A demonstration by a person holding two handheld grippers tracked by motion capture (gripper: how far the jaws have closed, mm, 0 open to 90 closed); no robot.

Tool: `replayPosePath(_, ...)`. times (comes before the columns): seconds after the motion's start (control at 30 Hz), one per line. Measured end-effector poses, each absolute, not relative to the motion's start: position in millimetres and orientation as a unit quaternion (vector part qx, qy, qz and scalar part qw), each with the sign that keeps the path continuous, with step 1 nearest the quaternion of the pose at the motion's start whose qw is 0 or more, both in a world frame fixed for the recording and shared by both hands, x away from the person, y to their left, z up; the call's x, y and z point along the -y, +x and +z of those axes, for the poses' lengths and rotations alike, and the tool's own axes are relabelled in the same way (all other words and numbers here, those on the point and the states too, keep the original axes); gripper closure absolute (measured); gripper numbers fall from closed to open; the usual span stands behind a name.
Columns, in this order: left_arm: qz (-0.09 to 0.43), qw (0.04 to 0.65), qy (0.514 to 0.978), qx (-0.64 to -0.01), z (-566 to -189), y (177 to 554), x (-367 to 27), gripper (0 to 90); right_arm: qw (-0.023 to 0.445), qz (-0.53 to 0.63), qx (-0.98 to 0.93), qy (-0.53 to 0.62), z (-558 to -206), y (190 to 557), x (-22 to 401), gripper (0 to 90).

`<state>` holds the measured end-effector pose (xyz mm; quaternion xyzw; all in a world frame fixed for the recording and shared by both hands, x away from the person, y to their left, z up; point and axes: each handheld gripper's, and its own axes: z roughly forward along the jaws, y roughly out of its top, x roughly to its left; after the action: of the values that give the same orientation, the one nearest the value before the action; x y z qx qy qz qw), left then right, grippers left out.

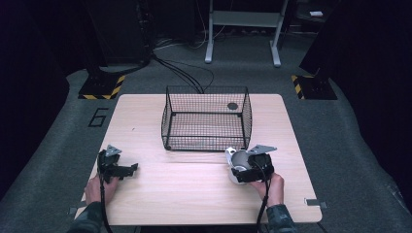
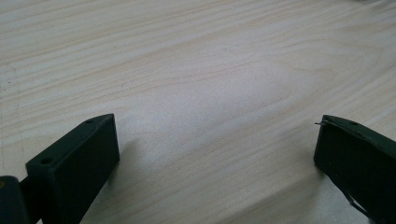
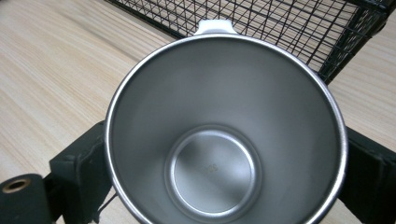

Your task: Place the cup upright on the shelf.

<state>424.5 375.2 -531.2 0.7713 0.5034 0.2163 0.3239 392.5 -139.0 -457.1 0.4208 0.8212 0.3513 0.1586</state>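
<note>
A steel mug (image 1: 235, 161) with a white outside and handle sits on the wooden table (image 1: 184, 194), just in front of the wire basket's right front corner. My right gripper (image 1: 241, 171) is shut on the mug, one black finger (image 3: 79, 163) on each side of its wall. In the right gripper view I look down into the empty mug (image 3: 219, 140), its handle toward the basket (image 3: 289, 23). My left gripper (image 1: 127, 171) rests near the table's left edge, open. Its jaws stand wide apart over bare wood (image 2: 196, 70).
A black wire basket (image 1: 204, 141) stands at the table's middle back, open at the top. A small dark round thing (image 1: 232, 106) shows through its back right corner. Beyond the table are a grey floor, cables and a stand's legs (image 1: 243, 53).
</note>
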Motion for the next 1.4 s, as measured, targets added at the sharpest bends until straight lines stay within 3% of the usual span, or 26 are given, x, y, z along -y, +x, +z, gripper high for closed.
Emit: replayPosePath(1.4, 0.214, 0.321, 0.773, -0.504, -530.7, 424.3, -375.3, 0.2, 0.139, 0.387, -0.827, 0.383, -370.4, 391.3, 127.7, 6.6)
